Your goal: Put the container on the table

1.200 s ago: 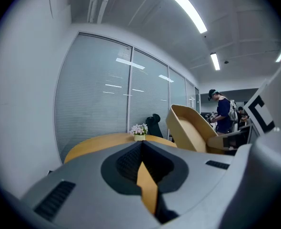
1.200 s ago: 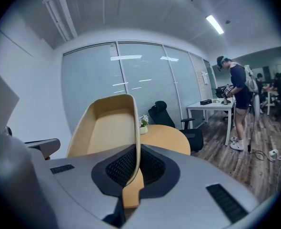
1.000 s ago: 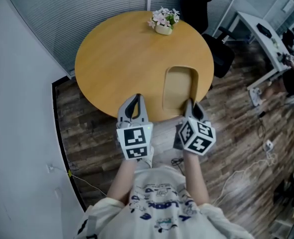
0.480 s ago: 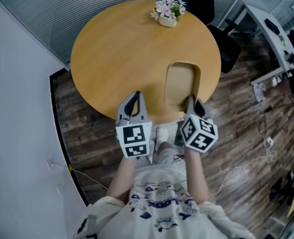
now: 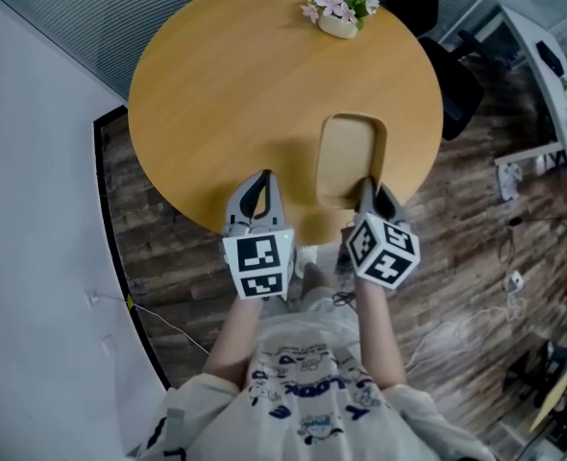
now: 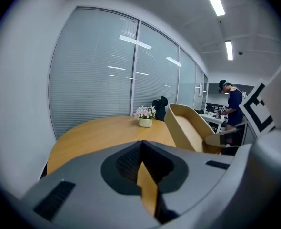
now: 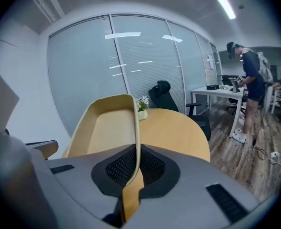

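While the right gripper pinches the container by its near rim over the near edge of the desk, the left gripper hovers beside it, jaws closed on nothing

The container is located over the near right part of the table, with the flower pot behind it at the far edge, the right gripper at its near rim, and the left gripper to its left.

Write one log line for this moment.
left gripper: shut, empty | right gripper: shut on beige tray-shaped container rim | container: tilted over round wooden table
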Motion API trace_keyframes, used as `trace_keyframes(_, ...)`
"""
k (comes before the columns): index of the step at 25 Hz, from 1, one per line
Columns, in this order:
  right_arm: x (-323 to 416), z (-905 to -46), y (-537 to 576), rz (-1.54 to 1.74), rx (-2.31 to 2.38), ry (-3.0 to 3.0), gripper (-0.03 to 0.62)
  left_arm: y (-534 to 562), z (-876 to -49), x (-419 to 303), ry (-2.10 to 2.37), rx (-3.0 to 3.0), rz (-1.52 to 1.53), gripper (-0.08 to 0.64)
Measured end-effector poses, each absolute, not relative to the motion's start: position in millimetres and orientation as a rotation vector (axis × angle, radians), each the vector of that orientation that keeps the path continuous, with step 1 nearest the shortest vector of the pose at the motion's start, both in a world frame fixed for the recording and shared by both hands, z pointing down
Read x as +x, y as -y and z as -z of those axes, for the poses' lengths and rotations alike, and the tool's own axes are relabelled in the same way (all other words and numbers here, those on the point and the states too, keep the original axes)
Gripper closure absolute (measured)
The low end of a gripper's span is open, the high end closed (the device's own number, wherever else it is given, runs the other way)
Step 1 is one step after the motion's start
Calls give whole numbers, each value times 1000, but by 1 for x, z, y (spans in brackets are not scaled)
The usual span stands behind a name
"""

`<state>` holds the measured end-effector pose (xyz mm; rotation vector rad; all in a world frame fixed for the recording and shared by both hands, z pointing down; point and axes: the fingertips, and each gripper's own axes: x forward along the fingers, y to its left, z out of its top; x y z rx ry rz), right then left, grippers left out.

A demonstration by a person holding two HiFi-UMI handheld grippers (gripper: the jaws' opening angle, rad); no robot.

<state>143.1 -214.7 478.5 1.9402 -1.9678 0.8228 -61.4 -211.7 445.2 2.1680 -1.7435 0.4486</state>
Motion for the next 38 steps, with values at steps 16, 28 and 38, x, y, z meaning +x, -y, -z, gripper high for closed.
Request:
trace_keyframes(16,150,-548,273,-916,1762,1900,583,256,-504,-51,1728,2009,-525,557)
trace_keyframes(28,149,-599,283,-974,1669,1829,583,257,-556,-58,1706,1890,-597,557)
trace_keyframes(38,145,-628,285,-1003,1622,1785,583,262,-582,-63,1687,1839,-617,557)
